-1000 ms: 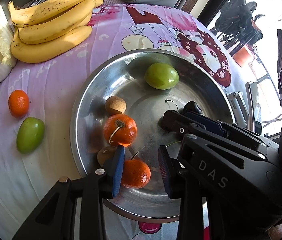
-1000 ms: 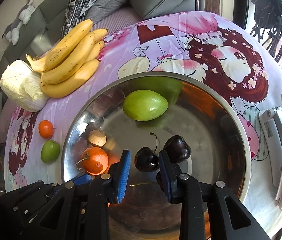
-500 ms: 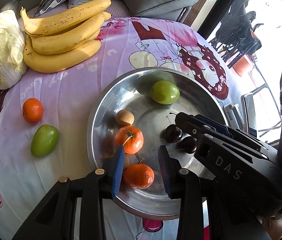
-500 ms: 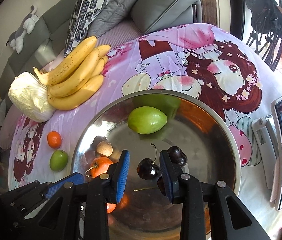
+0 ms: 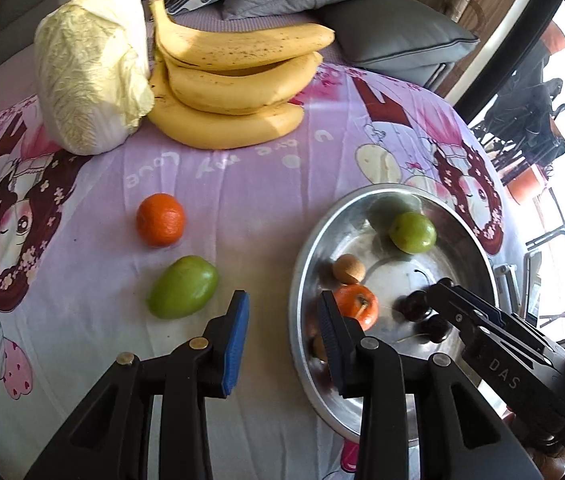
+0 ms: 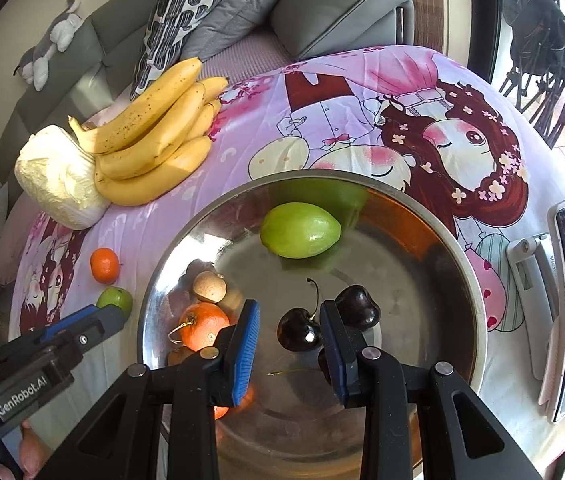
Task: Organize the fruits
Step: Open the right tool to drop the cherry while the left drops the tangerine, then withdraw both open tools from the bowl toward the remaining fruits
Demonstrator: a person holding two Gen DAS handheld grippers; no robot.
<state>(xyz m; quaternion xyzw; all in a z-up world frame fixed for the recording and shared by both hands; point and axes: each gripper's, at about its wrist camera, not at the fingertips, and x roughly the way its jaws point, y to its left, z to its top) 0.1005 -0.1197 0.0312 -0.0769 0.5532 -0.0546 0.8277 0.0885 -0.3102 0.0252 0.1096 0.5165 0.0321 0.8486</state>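
Most of the fruit already sits in the steel bowl [image 6: 478,304]: a green fruit [image 6: 300,230], an orange [image 6: 202,326], a small brown fruit [image 6: 209,287] and cherries [image 6: 298,334]. My left gripper [image 5: 282,330] and right gripper [image 6: 288,344] both have jaws parted, holding nothing. Left on the tabletop: a tangerine [image 5: 159,220], a green mango [image 5: 182,287] and the bananas [image 5: 234,92].

The bowl [image 6: 458,256] is polished metal, mirror-bright and reflecting the fruit. The cherries [image 6: 356,312] have glossy dark skin. A printed cloth [image 5: 262,184], matt and faintly creased, covers the surface. The cabbage [image 5: 86,64] looks crinkled and papery. Ribbed blue pads [image 5: 236,332] line matt black plastic claw fingers.
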